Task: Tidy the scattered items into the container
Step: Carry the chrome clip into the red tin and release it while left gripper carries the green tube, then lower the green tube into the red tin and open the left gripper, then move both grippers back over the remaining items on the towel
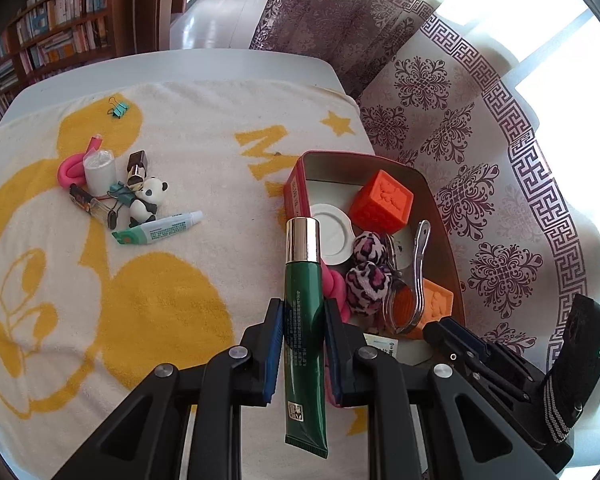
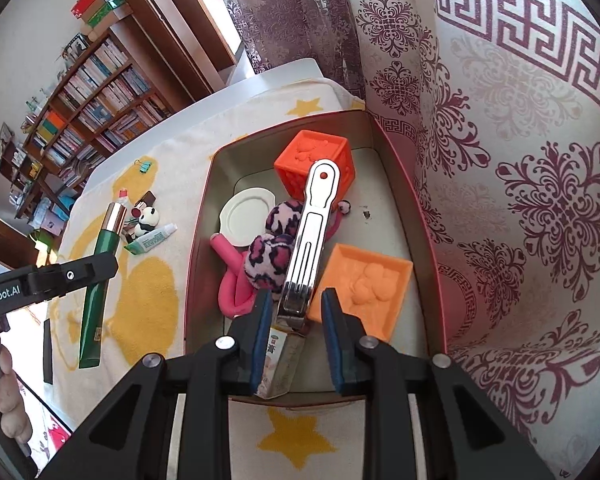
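My left gripper (image 1: 303,307) is shut on a green tube (image 1: 303,320) with a gold cap, held above the towel just left of the red tin (image 1: 296,188). In the right wrist view the green tube (image 2: 96,292) hangs outside the red tin's (image 2: 198,240) left wall. My right gripper (image 2: 296,300) hovers over the tin's near end. A silver metal clip (image 2: 312,232) lies between its fingers, with gaps at both pads. The tin holds an orange cube (image 2: 316,164), an orange block (image 2: 364,280), leopard pompoms (image 2: 272,256), a white lid (image 2: 248,216) and a pink roller (image 2: 232,280).
On the yellow-patterned towel (image 1: 160,312) lie a panda figure (image 1: 148,200), a white-green tube (image 1: 160,230), a pink roller (image 1: 74,168), a lighter (image 1: 88,202) and a binder clip (image 1: 118,109). A patterned curtain (image 1: 480,200) hangs against the tin's right side. A hand (image 2: 4,392) shows at the left.
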`<move>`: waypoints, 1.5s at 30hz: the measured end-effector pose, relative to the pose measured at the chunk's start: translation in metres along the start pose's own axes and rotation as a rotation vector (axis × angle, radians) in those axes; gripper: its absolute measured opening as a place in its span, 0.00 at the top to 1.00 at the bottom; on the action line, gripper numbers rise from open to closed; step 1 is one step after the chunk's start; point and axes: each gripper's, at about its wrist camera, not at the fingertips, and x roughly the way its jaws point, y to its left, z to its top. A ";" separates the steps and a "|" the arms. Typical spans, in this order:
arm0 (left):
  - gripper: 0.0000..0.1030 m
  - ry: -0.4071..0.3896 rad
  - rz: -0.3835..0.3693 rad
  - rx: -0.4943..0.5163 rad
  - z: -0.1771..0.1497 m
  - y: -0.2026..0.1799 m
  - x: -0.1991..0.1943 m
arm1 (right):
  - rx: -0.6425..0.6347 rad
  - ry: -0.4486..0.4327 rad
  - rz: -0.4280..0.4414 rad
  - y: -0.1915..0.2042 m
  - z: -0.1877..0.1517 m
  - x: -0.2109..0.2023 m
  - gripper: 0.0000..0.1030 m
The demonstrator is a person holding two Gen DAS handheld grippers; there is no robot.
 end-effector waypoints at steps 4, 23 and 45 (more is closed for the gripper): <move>0.80 0.023 -0.019 0.029 0.004 -0.016 0.011 | -0.044 -0.004 -0.025 0.003 -0.011 -0.008 0.73; 0.28 0.016 -0.096 -0.021 0.040 -0.045 0.033 | -0.039 0.002 -0.043 -0.003 -0.031 -0.025 0.73; 0.28 0.069 0.003 -0.225 0.001 0.069 0.016 | -0.088 0.047 0.029 0.045 -0.022 0.000 0.73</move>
